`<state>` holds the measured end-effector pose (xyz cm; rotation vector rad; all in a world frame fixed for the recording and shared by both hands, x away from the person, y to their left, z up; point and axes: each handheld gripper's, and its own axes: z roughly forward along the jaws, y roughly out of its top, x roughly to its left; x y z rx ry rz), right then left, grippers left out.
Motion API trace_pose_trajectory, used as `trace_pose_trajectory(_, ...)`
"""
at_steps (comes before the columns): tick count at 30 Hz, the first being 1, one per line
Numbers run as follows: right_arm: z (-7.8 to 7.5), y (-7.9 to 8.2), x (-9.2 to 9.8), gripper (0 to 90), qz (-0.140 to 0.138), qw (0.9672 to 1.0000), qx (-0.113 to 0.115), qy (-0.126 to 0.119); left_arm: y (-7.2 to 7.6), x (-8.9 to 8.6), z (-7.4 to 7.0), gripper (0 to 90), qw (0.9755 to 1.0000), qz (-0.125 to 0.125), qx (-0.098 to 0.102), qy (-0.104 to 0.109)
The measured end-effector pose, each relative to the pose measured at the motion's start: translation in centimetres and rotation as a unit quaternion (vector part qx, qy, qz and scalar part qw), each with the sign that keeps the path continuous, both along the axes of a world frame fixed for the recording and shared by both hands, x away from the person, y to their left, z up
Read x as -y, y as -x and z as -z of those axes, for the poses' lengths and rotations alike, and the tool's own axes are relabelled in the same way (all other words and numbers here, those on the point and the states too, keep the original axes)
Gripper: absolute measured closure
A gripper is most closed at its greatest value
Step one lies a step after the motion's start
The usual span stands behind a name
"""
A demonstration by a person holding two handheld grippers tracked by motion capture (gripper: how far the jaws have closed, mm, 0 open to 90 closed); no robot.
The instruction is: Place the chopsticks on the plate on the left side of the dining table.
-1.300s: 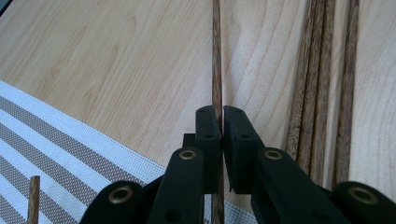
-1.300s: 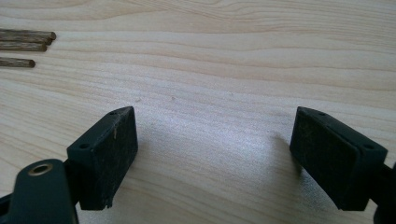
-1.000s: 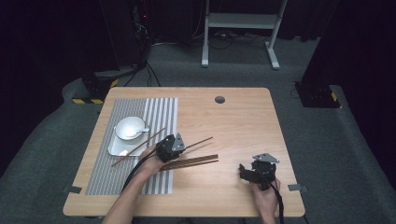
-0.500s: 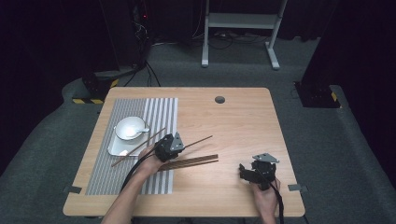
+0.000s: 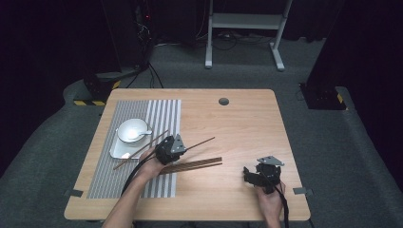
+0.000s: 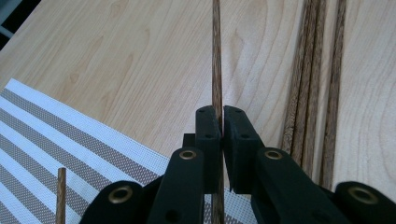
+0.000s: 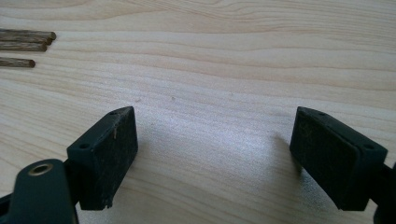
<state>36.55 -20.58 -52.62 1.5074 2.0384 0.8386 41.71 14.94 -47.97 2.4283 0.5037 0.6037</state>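
Observation:
My left gripper is shut on a dark wooden chopstick, which runs straight out past the jaw tips and points right over the table. Several more chopsticks lie side by side on the wood just beside it. Another chopstick lies slanted across the striped placemat. Near the table's front right, my right gripper rests open on bare wood, nothing between its pads.
A white bowl with a spoon in it sits on a white plate on the placemat at the left. A round cable hole is near the table's far edge. Dark floor and equipment stands surround the table.

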Motion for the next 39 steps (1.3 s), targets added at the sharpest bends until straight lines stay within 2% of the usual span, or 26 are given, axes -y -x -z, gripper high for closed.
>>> trace_pose_trajectory(14,0.0,0.0,0.0,14.7,0.0,1.0,0.0,0.0,0.2,-0.1,-0.3,84.7,1.0,-0.002,-0.003,0.004)
trace_pose_trajectory(22,0.0,0.0,0.0,14.7,0.0,1.0,0.0,0.0,0.3,-0.6,-0.6,84.7,0.9998,-0.011,-0.007,0.012)
trace_pose_trajectory(39,0.0,0.0,0.0,14.7,-0.001,1.0,0.0,0.0,0.6,-1.2,-1.1,84.7,0.9995,-0.023,-0.01,0.017)
